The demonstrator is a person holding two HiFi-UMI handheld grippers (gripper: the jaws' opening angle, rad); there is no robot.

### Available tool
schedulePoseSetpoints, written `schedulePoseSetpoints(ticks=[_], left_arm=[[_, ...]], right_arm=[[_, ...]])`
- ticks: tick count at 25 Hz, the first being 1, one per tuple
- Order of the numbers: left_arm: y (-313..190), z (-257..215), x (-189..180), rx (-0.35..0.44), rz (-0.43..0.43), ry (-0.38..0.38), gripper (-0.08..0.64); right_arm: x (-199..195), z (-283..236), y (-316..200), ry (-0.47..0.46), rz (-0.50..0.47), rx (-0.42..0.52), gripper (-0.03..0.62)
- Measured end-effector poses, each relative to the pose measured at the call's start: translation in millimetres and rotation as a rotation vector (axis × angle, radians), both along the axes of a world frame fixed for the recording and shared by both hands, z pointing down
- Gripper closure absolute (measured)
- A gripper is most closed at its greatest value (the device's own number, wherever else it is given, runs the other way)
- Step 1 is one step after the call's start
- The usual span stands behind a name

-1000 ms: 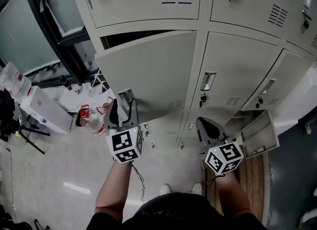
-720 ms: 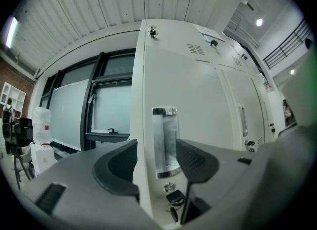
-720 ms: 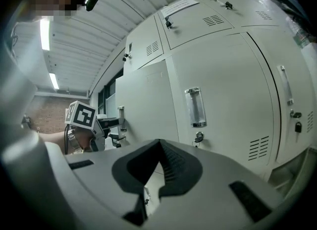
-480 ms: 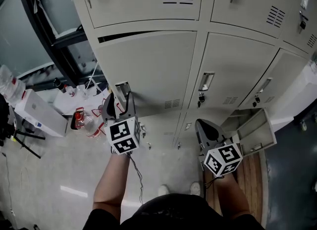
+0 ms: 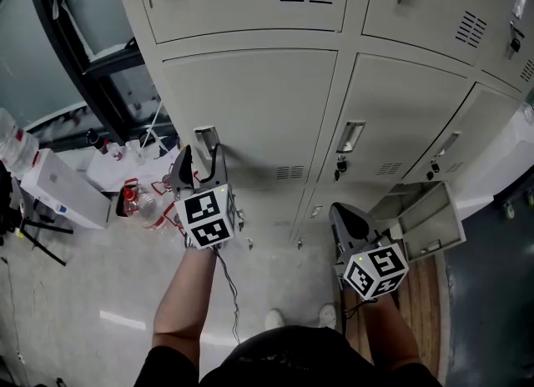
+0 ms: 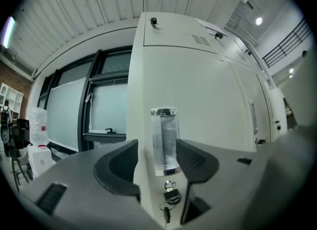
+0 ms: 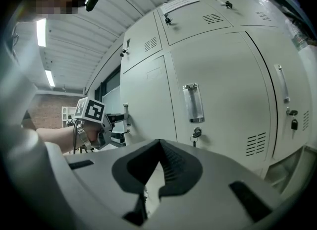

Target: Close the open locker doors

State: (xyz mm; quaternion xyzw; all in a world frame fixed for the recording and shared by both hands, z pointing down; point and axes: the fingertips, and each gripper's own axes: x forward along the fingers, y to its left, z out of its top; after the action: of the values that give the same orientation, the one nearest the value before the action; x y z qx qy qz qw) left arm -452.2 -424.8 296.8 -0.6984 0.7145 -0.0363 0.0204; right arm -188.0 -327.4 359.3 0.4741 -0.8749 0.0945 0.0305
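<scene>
currently: left gripper point(image 6: 157, 160) ribbed jaws wide, flanking oblong chrome handle point(image 6: 163, 137) on smooth beige metal locker door point(image 5: 250, 110); right gripper point(image 7: 159, 150) jaws together, empty.

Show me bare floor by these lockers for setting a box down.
Free: the pale floor left of the left arm, below the white box. Crowded: bottles beside that box, and the open lower locker door at right.
</scene>
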Motion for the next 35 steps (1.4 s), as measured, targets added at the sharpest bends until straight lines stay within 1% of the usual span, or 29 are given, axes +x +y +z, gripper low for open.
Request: schedulePoseSetpoints(ticks=[15, 27, 31, 35], left_arm=[[-11.4, 1.2, -2.1, 0.0, -0.025, 0.017, 0.336], [-5.7, 0.2, 1.0, 0.003, -0.009, 0.0, 0.345], [3.3, -0.6, 2.4, 0.014, -0.005, -0.003, 0.379], [13.2, -2.5, 4.8, 0.02, 0.016, 0.02, 0.484]], right_arm=[[3.5, 4.3, -0.2, -0.006, 0.019, -0.009, 0.592], [2.0, 2.6, 2.0, -0.004, 0.012, -0.007, 0.592], [1.4, 1.7, 4.5, -0.001, 0.009, -0.004, 0.592], [-0.5, 0.2, 8.7, 0.003, 0.005, 0.001, 0.592]])
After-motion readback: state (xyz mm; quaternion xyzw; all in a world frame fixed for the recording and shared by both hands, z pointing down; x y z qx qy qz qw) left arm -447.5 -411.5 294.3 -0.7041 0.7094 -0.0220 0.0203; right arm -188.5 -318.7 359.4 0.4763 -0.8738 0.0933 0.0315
